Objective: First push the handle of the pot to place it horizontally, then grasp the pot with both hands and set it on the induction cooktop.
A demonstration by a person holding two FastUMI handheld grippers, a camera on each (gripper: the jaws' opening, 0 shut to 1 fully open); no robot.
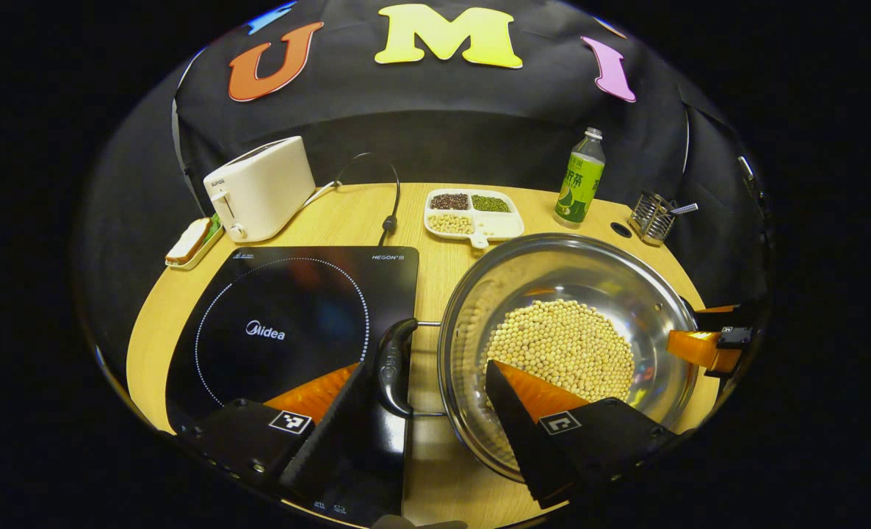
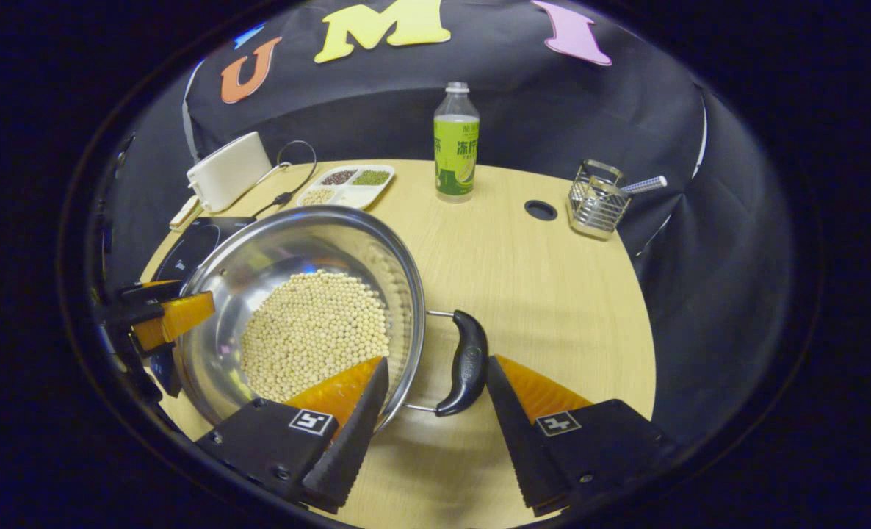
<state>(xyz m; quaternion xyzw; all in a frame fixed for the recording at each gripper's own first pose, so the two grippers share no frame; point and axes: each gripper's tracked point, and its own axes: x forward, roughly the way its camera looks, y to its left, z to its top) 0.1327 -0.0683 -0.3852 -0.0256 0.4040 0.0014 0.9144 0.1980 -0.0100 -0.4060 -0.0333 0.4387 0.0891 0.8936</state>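
Pot (image 1: 564, 345) of soybeans sits on the table just right of the induction cooktop (image 1: 288, 323); the left gripper (image 1: 424, 389) gapes astride its left handle (image 1: 395, 365). Right gripper view: the right gripper (image 2: 435, 386) straddles the right handle (image 2: 465, 364), unclosed.

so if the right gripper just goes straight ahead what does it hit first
Probably the pot's black side handle, which sits between its open fingers, then the steel rim right behind; depth is hard to judge.
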